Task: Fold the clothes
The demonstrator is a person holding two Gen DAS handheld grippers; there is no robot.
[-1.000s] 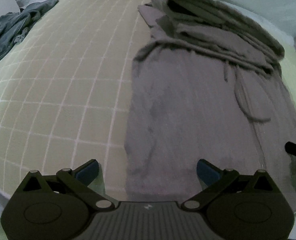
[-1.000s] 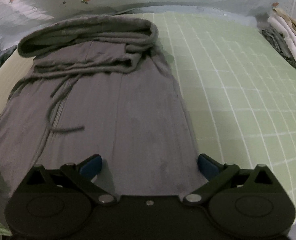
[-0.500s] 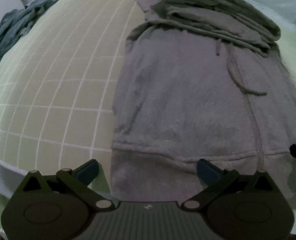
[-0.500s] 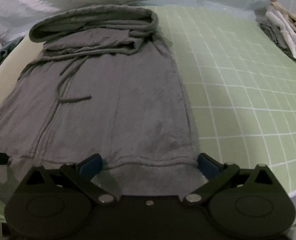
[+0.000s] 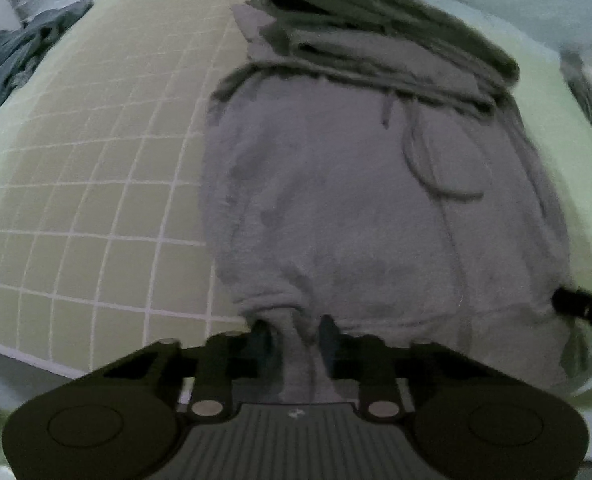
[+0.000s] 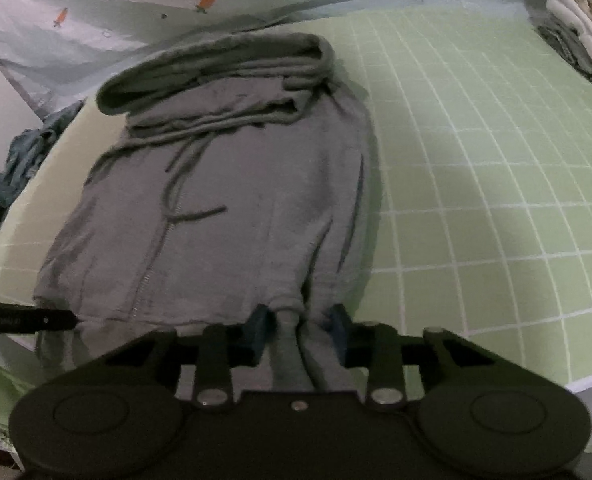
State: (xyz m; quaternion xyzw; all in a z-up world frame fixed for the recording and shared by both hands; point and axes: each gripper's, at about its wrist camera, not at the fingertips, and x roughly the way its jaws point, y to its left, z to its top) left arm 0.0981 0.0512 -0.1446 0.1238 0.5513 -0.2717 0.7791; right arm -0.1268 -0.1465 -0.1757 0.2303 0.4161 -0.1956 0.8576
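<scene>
A grey zip hoodie (image 5: 356,200) lies flat on the green grid mat (image 5: 95,200), hood and folded sleeves at the far end, drawstring loose on the chest. It also shows in the right wrist view (image 6: 235,200). My left gripper (image 5: 293,330) is shut on the hem near the hoodie's left bottom corner, cloth bunched between its fingers. My right gripper (image 6: 300,322) is shut on the hem near the right bottom corner, cloth bunched too. Each gripper's tip shows at the edge of the other's view.
A blue-grey garment (image 5: 11,60) is heaped at the mat's far left; it also shows in the right wrist view (image 6: 7,184). A stack of folded clothes (image 6: 576,36) sits at the far right. Pale bedding with carrot prints (image 6: 135,12) lies behind. The mat's near edge (image 5: 23,354) runs under the grippers.
Both grippers drew back to the hoodie's bottom hem and closed on it. The hem is now bunched and slightly lifted at both corners.
</scene>
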